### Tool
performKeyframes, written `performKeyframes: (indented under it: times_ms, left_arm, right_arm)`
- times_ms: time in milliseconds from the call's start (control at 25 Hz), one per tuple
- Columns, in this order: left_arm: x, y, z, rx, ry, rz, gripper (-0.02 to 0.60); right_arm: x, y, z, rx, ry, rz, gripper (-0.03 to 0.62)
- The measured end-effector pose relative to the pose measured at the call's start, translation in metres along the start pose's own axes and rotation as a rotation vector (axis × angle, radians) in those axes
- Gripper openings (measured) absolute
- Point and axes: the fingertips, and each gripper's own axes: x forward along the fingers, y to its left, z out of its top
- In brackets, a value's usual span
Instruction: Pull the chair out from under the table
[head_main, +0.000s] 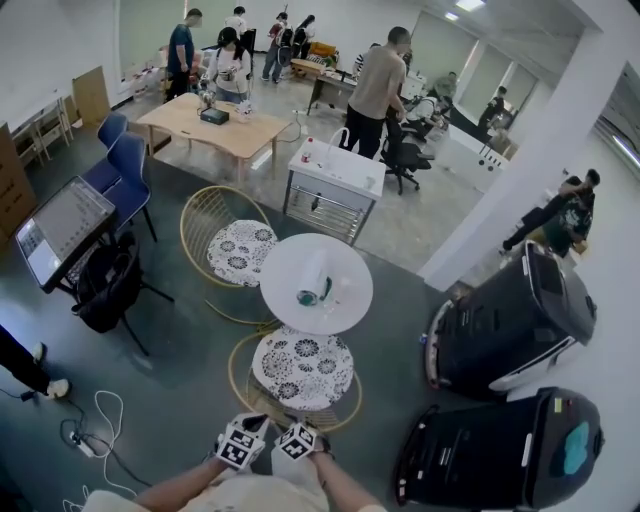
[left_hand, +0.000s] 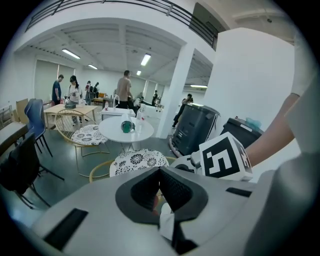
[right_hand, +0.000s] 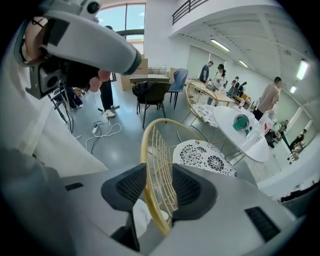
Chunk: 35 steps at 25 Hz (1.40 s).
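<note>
A gold wire chair with a floral cushion (head_main: 302, 368) stands close to the round white table (head_main: 345, 300), its seat partly under the table's near edge. My right gripper (right_hand: 159, 186) is shut on the gold rim of the chair's backrest (right_hand: 159, 165), which runs up between the black pads. In the head view both grippers are at the bottom, the right gripper (head_main: 300, 430) at the chair's back rim and the left gripper (head_main: 246, 428) just beside it. My left gripper (left_hand: 160, 189) has its pads together, and I see nothing of the chair between them. The cushion (left_hand: 137, 161) lies ahead of it.
A second gold chair (head_main: 238, 250) stands at the table's far left. Two large black machines (head_main: 510, 325) (head_main: 500, 452) are on the right. A black chair with a bag (head_main: 105, 285) and a floor cable (head_main: 90, 430) are on the left. A green object (head_main: 308, 296) lies on the table.
</note>
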Motion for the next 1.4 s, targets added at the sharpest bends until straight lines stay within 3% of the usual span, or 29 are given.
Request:
performKeyframes:
  times_ms: [200, 680, 960, 1080, 1320, 1400]
  left_arm:
    - [0.009, 0.002, -0.010, 0.001, 0.028, 0.006, 0.002]
    - [0.008, -0.002, -0.013, 0.018, 0.032, -0.016, 0.002]
    - [0.004, 0.003, -0.012, -0.003, 0.032, -0.004, 0.002]
    - [0.001, 0.002, -0.011, -0.007, 0.019, -0.004, 0.002]
    - [0.000, 0.001, -0.011, 0.000, 0.022, -0.007, 0.002]
    - [-0.001, 0.002, -0.011, -0.001, 0.024, -0.008, 0.002]
  right_arm:
    - [0.004, -0.002, -0.011, 0.008, 0.026, -0.006, 0.155]
    - [0.010, 0.006, -0.017, 0.027, 0.068, 0.112, 0.156]
    - [0.013, 0.007, -0.015, -0.060, 0.102, 0.059, 0.156]
    - [0.012, 0.008, -0.008, -0.035, 0.053, 0.056, 0.156]
    - [0.010, 0.003, -0.006, 0.002, 0.037, 0.038, 0.158]
    - [0.013, 0.007, -0.010, 0.012, 0.073, 0.070, 0.160]
